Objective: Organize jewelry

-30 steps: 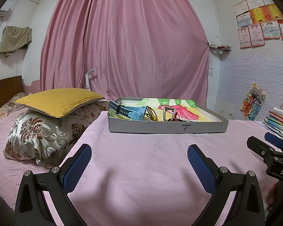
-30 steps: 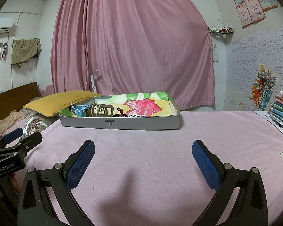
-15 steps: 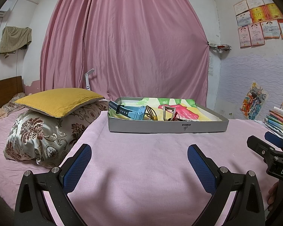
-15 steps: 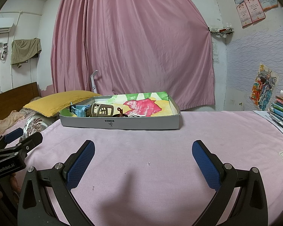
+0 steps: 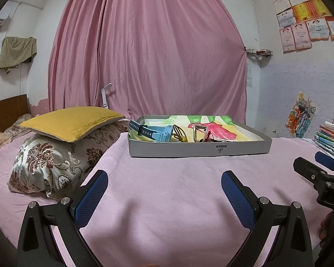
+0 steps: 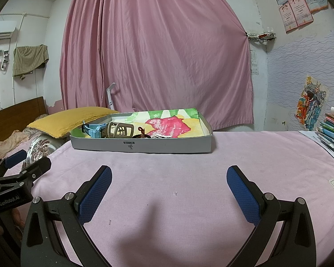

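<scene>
Both grippers are hanging spread wide and gripping nothing: my left gripper (image 5: 164,185) and my right gripper (image 6: 169,181) are hovering low over the pink blanket (image 6: 189,166), side by side, well short of the grey box (image 5: 200,150), which I am using as my landmark.

Nearer than the box, I am seeing only bare blanket. Inside the box, everything is crowding toward its left end: the blue watch (image 5: 154,131) is lying furthest left with its strap draped toward the box's left wall, a thin dark hoop (image 5: 179,132) is leaning just right of it, and a beige buckled strap (image 6: 120,130) is standing just right of that, with a small dark tangle (image 6: 142,135) beside it that I cannot make out. The box's right half, lined with a painted sheet (image 6: 173,126), is showing no pieces. Left of the box a yellow pillow (image 5: 71,120) is resting; behind the box a pink curtain (image 5: 155,55) is hanging.

Judging from this, the pieces lying together in the box would fit a tidying nearly finished or a sorting of the cluster about to happen; I cannot tell which. If I am reaching in, I am thinking about coming over the near wall from above rather than pushing through it, keeping the fingers wide, and closing on a broad firm part like the watch body, since the thin hoop and tangle look likely to snag or slip.
</scene>
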Motion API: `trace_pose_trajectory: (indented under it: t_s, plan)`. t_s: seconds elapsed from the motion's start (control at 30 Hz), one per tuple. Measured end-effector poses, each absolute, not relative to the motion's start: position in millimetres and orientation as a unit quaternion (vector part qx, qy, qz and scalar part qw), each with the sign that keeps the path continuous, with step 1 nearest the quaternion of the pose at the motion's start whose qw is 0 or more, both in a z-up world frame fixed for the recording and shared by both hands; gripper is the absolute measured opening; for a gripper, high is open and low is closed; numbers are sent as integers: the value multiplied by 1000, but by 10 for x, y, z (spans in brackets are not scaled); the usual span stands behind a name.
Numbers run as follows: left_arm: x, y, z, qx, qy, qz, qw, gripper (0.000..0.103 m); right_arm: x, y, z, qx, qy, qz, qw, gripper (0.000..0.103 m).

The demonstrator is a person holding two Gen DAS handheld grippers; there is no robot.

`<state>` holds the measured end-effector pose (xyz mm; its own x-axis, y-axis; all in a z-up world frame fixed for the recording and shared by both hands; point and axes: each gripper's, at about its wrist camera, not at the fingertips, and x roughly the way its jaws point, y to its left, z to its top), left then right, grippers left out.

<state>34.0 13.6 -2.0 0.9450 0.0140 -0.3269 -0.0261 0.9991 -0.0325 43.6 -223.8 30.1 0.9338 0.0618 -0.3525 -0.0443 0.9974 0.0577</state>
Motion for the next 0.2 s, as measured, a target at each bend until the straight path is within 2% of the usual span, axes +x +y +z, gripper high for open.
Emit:
trace_pose_trajectory:
  t_s: [0.2]
  plan:
    - [344, 140, -15, -17, 167, 10, 986, 102, 434, -2237, 302, 24, 180, 27, 983, 101]
